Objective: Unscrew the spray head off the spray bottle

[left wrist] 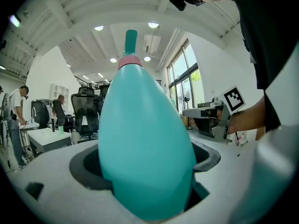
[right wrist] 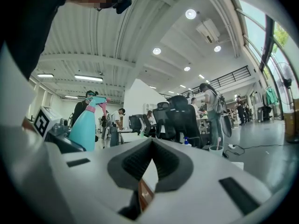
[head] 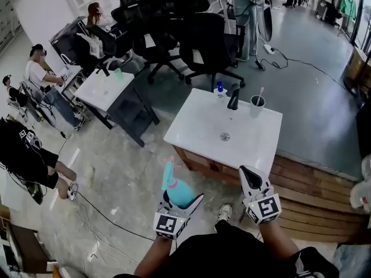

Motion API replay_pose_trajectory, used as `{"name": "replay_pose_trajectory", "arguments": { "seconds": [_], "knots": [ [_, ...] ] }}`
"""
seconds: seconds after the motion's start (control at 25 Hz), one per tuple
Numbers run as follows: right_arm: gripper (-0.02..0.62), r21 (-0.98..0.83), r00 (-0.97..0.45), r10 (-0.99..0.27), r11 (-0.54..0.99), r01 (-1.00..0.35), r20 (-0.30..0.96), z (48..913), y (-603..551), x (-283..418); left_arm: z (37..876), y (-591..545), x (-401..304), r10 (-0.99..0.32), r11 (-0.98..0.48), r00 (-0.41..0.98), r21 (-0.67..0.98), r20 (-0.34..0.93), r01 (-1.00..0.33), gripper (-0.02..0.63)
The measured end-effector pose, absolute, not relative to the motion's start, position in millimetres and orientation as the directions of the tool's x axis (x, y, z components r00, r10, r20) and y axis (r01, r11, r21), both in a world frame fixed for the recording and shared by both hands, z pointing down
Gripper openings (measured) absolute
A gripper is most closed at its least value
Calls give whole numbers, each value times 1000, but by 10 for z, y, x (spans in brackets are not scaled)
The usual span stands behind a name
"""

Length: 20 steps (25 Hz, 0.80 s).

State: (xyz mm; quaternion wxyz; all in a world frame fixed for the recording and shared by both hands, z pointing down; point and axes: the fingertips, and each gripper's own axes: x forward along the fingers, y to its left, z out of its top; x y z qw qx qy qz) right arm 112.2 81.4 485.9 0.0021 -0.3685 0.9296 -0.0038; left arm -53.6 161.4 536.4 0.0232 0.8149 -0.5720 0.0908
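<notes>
Left hand-held gripper clamps the teal spray bottle by its body, upright, spray head attached, short of the white table. Right hand-held gripper is closed and empty, pointing roughly level alongside. At the table's far edge, a cup holds what may be a spoon.

Open office-like workspace: black swivel chairs, white tables, seated people, tall windows.

grey floor | white table | black office chairs | ceiling lights
</notes>
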Motion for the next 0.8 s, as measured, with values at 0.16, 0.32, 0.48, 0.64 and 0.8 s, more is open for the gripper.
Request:
{"name": "replay_pose_trajectory", "arguments": {
  "seconds": [0.16, 0.32, 0.48, 0.64, 0.8],
  "knots": [
    [5, -14, -714, -700, 714, -700, -3, 4855, 391, 1236, 5313, 1185, -418, -912, -391, 371, -98, 174, -915, 483],
    [5, -15, -713, -701, 713, -701, -7, 4849, 66, 1246, 5209, 810, -399, -912, -396, 377, -97, 163, -913, 483],
    [5, -11, -715, -699, 715, -699, -11, 4840, -153, 1224, 5249, 561, -428, -909, -399, 380, -98, 170, -912, 483],
    [5, -15, -710, -704, 710, -704, -2, 4851, -312, 1248, 5263, 415, -440, -906, -401, 382, -85, 182, -912, 483],
    [5, -24, -703, -711, 702, -711, 7, 4903, -462, 1202, 5335, 260, -529, -903, -405, 387, -69, 188, -912, 483]
  ]
}}
